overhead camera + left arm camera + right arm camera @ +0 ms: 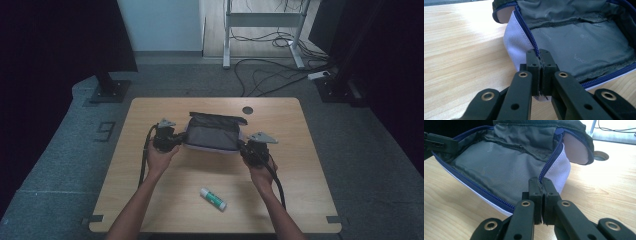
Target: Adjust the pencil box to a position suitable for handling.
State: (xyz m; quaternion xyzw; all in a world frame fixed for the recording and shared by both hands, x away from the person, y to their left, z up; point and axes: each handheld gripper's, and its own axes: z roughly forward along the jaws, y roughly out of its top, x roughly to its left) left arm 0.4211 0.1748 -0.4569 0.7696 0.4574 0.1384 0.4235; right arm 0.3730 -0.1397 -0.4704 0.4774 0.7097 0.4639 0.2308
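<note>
Right gripper pinching the rim of an open pouch

The right gripper [541, 185] has its black jaws pressed together on the blue zipper edge [549, 167] of the pouch [506, 170], which gapes ahead and left of them, its grey lining exposed. The white side panel [560, 171] stands just right of the jaws; the wooden table [604, 185] lies beneath; another gripper [439, 143] bites the far left rim.

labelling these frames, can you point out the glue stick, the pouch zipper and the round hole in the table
glue stick [213, 199], high view, middle of its tube.
pouch zipper [525, 25], left gripper view, blue teeth along the opening's edge.
round hole [247, 110], high view, its centre, behind the pouch.
</note>
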